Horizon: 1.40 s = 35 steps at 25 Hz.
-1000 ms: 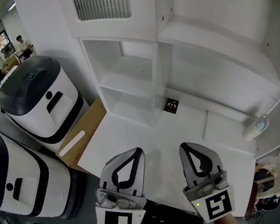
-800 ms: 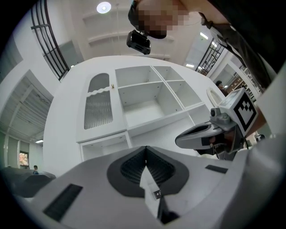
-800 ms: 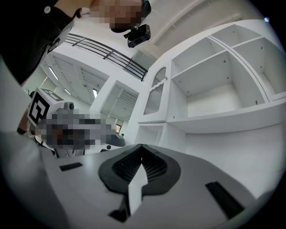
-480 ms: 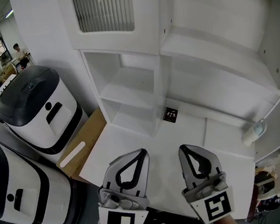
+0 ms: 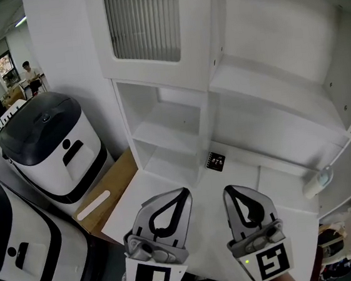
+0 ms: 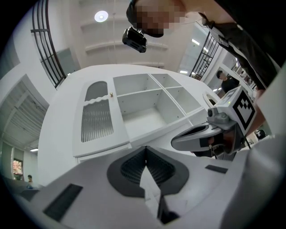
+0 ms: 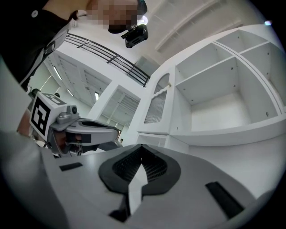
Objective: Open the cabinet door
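The white cabinet door [image 5: 144, 20] with a ribbed glass pane stands closed at the upper left of the shelf unit, above two open compartments. In the left gripper view the door [image 6: 96, 118] has a small knob [image 6: 111, 95] at its right edge. My left gripper [image 5: 182, 194] and right gripper [image 5: 229, 191] hang side by side over the white desk, below the door and apart from it. Both are shut with nothing between the jaws. The door [image 7: 157, 107] also shows in the right gripper view, with the left gripper [image 7: 89, 129] beside it.
Two white and black machines [image 5: 53, 144] [image 5: 18, 249] stand on the floor at the left, beside a cardboard sheet [image 5: 108, 182]. On the white desk [image 5: 281, 187] lie a small black tag [image 5: 215, 161] and a white cylinder [image 5: 317, 181]. Open shelves [image 5: 271, 94] fill the right.
Both grippers have risen a little, still shut. The head view has tilted up, so more of the ribbed door shows now.
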Motion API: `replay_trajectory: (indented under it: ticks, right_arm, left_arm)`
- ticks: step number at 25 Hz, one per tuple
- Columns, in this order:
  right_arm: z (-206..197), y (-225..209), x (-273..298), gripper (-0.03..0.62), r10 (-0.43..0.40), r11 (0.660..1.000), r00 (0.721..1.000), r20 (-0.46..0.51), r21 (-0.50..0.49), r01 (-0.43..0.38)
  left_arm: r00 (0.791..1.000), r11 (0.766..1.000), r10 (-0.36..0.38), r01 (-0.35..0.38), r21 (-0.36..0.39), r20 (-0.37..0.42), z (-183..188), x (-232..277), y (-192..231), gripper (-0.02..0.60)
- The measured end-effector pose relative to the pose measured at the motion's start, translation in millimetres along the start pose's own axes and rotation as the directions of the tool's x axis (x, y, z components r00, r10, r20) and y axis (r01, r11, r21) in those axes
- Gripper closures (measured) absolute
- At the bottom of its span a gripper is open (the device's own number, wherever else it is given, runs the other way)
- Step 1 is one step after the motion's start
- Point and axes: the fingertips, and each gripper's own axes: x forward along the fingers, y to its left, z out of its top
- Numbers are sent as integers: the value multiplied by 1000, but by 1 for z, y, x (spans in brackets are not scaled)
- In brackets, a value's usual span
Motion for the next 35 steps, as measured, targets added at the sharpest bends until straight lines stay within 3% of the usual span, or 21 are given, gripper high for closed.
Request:
replay_trajectory:
  ticks: [35]
  right_arm:
    - [79,-39,66,592,42,992,989,142,-122,-25]
  left_arm:
    - [991,990,15,-34,136,134,55,52,64,581]
